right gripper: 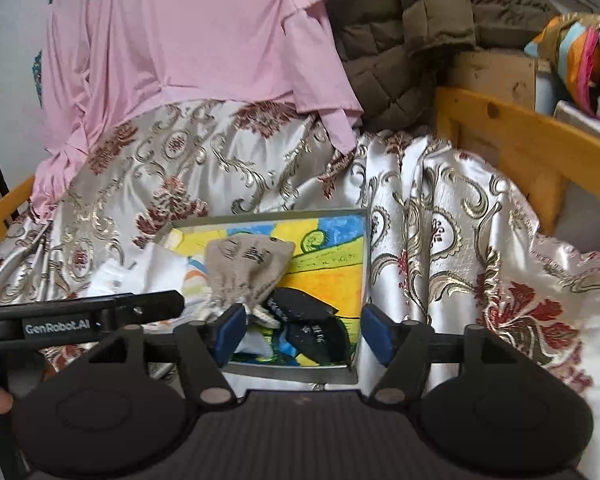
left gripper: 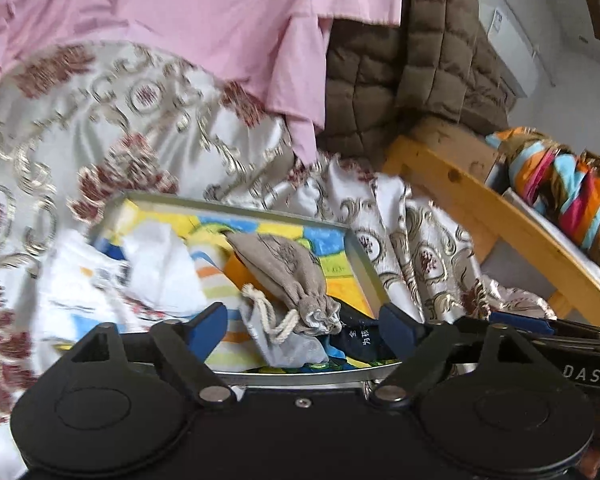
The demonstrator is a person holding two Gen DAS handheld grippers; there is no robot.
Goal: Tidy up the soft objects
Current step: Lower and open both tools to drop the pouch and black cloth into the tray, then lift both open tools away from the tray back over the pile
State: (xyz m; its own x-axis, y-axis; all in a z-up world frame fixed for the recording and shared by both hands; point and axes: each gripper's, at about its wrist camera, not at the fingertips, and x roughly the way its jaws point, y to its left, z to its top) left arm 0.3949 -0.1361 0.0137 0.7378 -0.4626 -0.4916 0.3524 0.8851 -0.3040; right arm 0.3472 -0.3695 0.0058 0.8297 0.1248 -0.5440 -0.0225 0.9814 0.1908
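Note:
A metal tray (left gripper: 364,260) with a colourful picture bottom lies on the patterned satin bedspread. In it lie a grey-brown drawstring pouch (left gripper: 284,276), a pale grey pouch (left gripper: 288,346), dark blue socks with white characters (left gripper: 358,340) and a striped cloth (left gripper: 216,280). A white cloth (left gripper: 156,272) hangs over the tray's left side. My left gripper (left gripper: 304,326) is open and empty just above the tray's near edge. In the right wrist view the tray (right gripper: 362,280), pouch (right gripper: 244,268) and socks (right gripper: 316,328) show; my right gripper (right gripper: 304,334) is open and empty over the socks.
A pink garment (right gripper: 204,40) and a brown quilted jacket (right gripper: 412,32) lie at the far side of the bed. A wooden bed rail (right gripper: 520,136) runs on the right, with a multicoloured scarf (left gripper: 572,196) beyond it. The left gripper's body (right gripper: 80,316) crosses the right view.

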